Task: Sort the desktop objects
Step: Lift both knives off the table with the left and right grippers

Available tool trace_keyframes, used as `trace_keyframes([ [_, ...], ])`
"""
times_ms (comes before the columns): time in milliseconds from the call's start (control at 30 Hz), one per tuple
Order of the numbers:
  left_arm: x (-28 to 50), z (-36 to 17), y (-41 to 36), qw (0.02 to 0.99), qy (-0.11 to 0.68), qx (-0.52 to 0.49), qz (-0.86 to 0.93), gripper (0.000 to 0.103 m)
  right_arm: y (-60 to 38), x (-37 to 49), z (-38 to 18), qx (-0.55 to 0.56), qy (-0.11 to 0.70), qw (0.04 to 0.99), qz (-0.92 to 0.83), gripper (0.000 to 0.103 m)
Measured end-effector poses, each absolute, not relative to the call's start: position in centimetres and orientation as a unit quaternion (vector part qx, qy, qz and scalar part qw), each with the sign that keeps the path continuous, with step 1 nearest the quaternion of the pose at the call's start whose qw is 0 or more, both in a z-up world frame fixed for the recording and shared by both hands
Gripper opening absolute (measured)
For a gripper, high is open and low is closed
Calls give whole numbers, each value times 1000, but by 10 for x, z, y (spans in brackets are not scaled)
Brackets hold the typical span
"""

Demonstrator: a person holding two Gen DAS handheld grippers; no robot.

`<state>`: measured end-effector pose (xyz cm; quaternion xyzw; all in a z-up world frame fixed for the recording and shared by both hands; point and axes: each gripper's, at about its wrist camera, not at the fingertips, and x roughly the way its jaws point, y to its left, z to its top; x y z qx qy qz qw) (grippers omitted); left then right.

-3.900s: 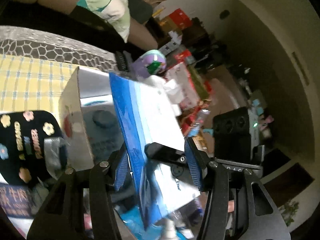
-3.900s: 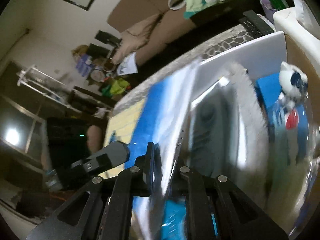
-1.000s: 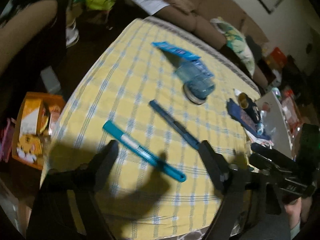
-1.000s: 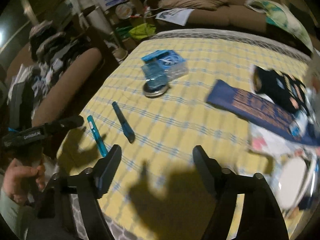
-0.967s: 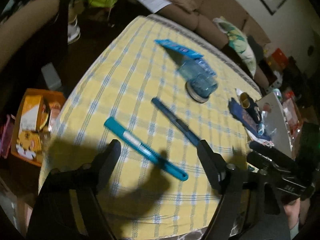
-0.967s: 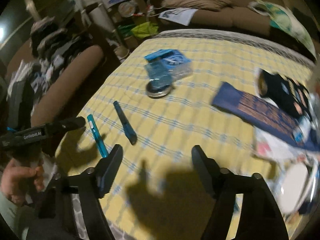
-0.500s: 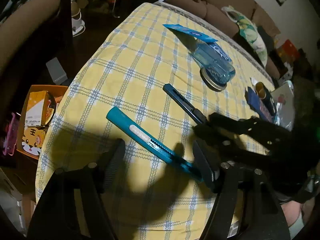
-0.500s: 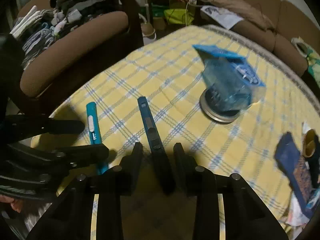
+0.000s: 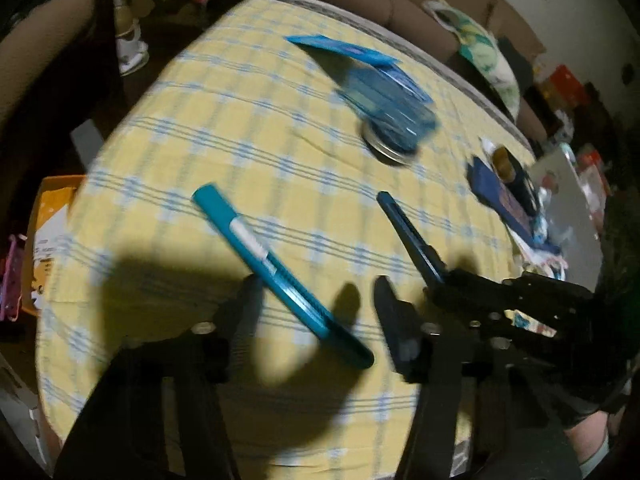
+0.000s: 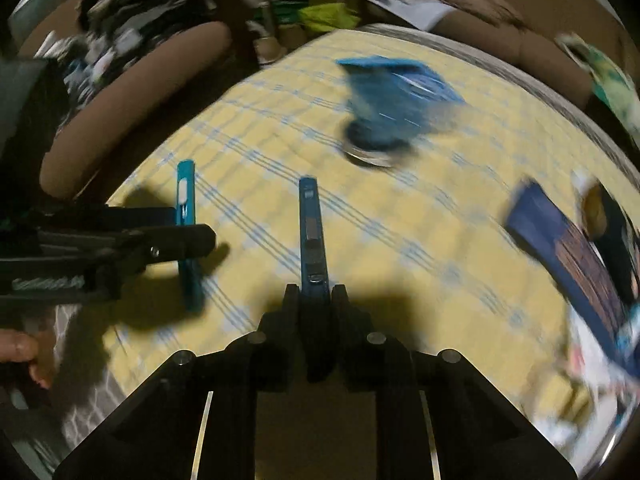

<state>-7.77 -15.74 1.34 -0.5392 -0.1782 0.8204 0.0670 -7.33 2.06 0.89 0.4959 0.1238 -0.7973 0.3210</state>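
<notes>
Both jaws are down over the tabletop [image 9: 248, 120], which has a yellow checked cloth on it. My right gripper [image 10: 315, 294] has its jaws closing, nearly together, on the near end of the dark blue pen [image 10: 311, 232]; the pads sit against both its sides, and the rest of the pen runs away from me flat on the cloth. My left gripper [image 9: 316, 292] has its jaws closing too, still spread either side of the teal pen [image 9: 276, 268], which lies diagonally between them; no pad touches it yet. The two pens lie near each other, apart, on the near half of the tabletop. Farther back a blue see-through box [image 9: 394, 108] stands on a round metal lid [image 9: 386, 152], with a flat blue packet [image 9: 340, 46] touching it behind. A dark blue booklet [image 10: 572, 256] lies off to my right, blurred.
</notes>
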Motion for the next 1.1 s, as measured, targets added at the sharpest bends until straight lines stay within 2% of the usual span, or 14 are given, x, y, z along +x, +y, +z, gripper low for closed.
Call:
trace_keyframes([
  [67, -78, 13, -137, 90, -155, -547, 818, 26, 44, -71, 13, 508, 100, 309, -798, 15],
  [133, -76, 12, -119, 112, -138, -552, 815, 20, 66, -67, 17, 518, 72, 300, -798, 15],
  [300, -72, 15, -91, 139, -99, -557, 813, 20, 97, -54, 21, 534, 2, 302, -790, 15],
  [333, -72, 16, -94, 132, -104, -556, 814, 25, 100, -51, 20, 536, -8, 304, -787, 16],
  [433, -75, 18, -104, 107, -143, -547, 818, 68, 90, -45, 17, 541, 10, 302, -785, 19],
  [467, -77, 19, -106, 97, -143, -544, 821, 76, 87, -43, 16, 538, 22, 300, -787, 20],
  [500, -79, 19, -106, 90, -138, -542, 824, 76, 82, -42, 16, 534, 33, 299, -790, 23],
  [567, -86, 16, -102, 79, -126, -542, 827, 75, 75, -42, 15, 529, 46, 295, -794, 50],
  [600, -89, 13, -100, 73, -121, -545, 827, 75, 72, -42, 14, 527, 49, 294, -796, 52],
  [700, -91, 12, -83, 57, -68, -540, 837, 60, 62, -41, 4, 529, 74, 287, -795, 52],
  [733, -90, 13, -79, 59, -50, -539, 839, 37, 58, -38, 4, 519, 91, 284, -801, 41],
  [767, -89, 14, -76, 61, -33, -540, 839, 23, 54, -37, 4, 513, 115, 278, -804, 29],
  [867, -85, 15, -86, 78, -62, -540, 836, 15, 55, -36, 4, 505, 124, 281, -807, 13],
  [1100, -79, 30, -110, 92, -122, -521, 840, 8, 90, -53, 16, 516, -32, 307, -799, 12],
])
